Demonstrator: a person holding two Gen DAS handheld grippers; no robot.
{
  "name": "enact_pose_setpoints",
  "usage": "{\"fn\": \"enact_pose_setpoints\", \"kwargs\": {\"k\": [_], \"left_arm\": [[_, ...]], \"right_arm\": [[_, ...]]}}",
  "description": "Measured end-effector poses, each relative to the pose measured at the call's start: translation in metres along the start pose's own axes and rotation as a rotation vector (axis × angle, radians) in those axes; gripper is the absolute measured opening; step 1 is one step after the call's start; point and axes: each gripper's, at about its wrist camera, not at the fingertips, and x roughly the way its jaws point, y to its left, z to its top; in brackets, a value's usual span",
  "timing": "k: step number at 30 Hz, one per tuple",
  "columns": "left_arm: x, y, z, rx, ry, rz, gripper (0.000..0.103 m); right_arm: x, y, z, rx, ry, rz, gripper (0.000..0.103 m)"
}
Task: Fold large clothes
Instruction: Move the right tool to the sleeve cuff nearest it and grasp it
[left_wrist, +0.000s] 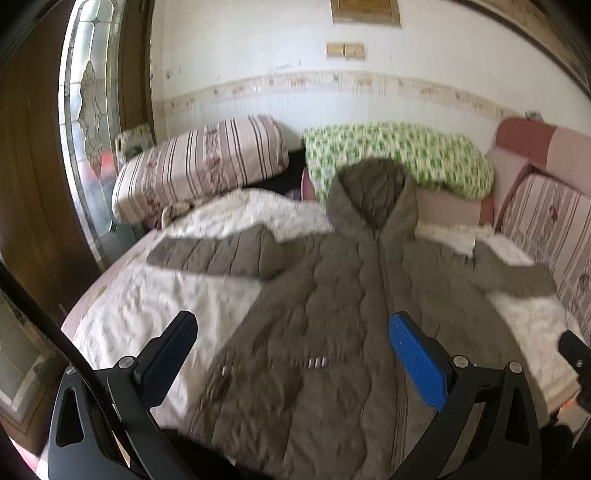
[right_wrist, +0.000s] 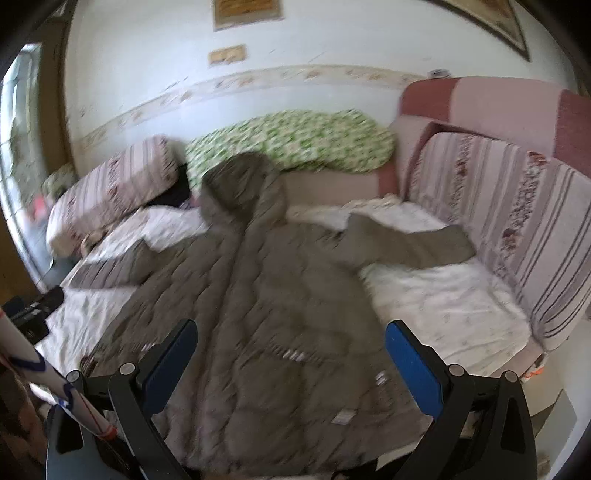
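I see the bed (left_wrist: 122, 310) under a wrinkled white sheet (right_wrist: 443, 295). Straight ahead of my claws, the olive hooded jacket (left_wrist: 332, 302) lies flat on it, sleeves spread. Beyond the jacket's hood lie a striped bolster (left_wrist: 199, 162) to the left and a green-patterned pillow (left_wrist: 399, 155).

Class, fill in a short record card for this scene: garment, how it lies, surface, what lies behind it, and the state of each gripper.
garment: olive-brown hooded padded coat
how it lies: flat, front up, hood toward the wall, both sleeves spread out to the sides
surface: white sheet on a bed
behind it: striped bolster on the left, green patterned quilt behind the hood
right side: striped cushion propped upright
left gripper: open, above the coat, holding nothing
right gripper: open, above the coat, holding nothing
folding: not begun
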Motion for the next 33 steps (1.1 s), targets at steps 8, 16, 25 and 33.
{"fn": "enact_pose_setpoints", "kwargs": {"k": [8,16,25,33], "left_arm": [[0.065,-0.03,0.044,0.033,-0.01,-0.059,0.103],[0.187,-0.086,0.043,0.16,0.077,-0.105,0.103],[0.238,-0.067,0.011,0.121,0.145,-0.045,0.103],[0.256,-0.064,0.007,0.118,0.196,-0.032,0.103]], "right_arm": [[0.021,-0.065,0.046,0.141,-0.062,-0.067,0.103],[0.097,-0.141,0.077,0.291,0.019,-0.05,0.103],[0.18,-0.26,0.09,0.472,0.14,-0.171,0.098],[0.251,-0.321,0.092,0.575,0.252,-0.181,0.076]]}}
